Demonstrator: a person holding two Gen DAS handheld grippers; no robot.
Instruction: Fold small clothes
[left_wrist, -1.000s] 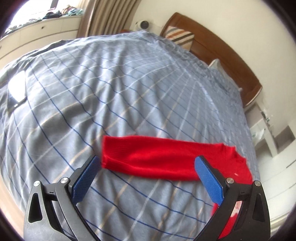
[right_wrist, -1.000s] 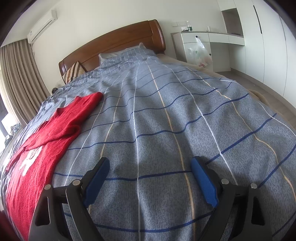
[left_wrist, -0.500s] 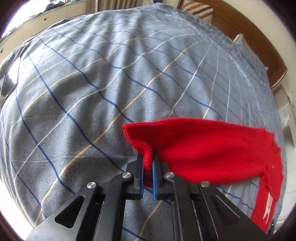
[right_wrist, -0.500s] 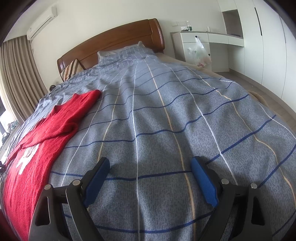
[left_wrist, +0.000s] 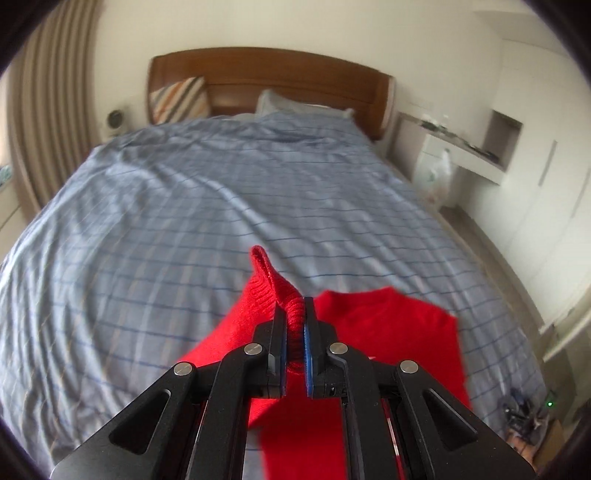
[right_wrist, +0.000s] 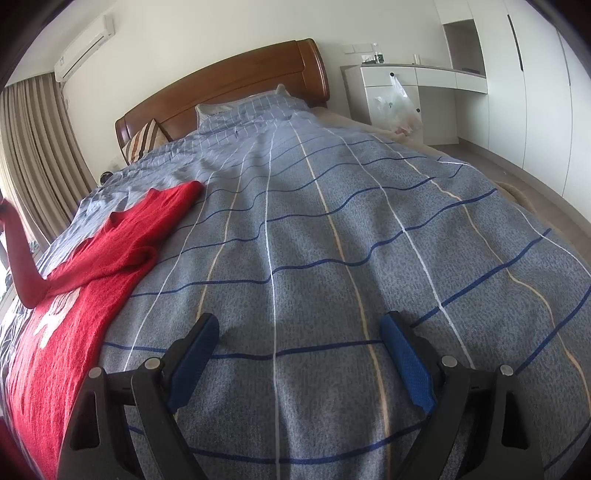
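Left wrist view: left gripper (left_wrist: 294, 325) is clamping the ribbed cuff of the red sweater's sleeve (left_wrist: 271, 291), lifting it clear of the bed (left_wrist: 184, 221). The cuff's end is sticking up past the fingertips. The red sweater (left_wrist: 399, 332) is lying on the checked blue cover below, near the bed's foot. A wooden headboard (left_wrist: 280, 74) and a striped cushion (left_wrist: 181, 99) are standing at the far end.

Right wrist view: right gripper (right_wrist: 299, 354) is hovering over bare cover, jaws spread wide, gripping nothing. The sweater (right_wrist: 74, 295) is lying well to its left, one sleeve (right_wrist: 18, 254) rising off the bed at the picture's left edge.
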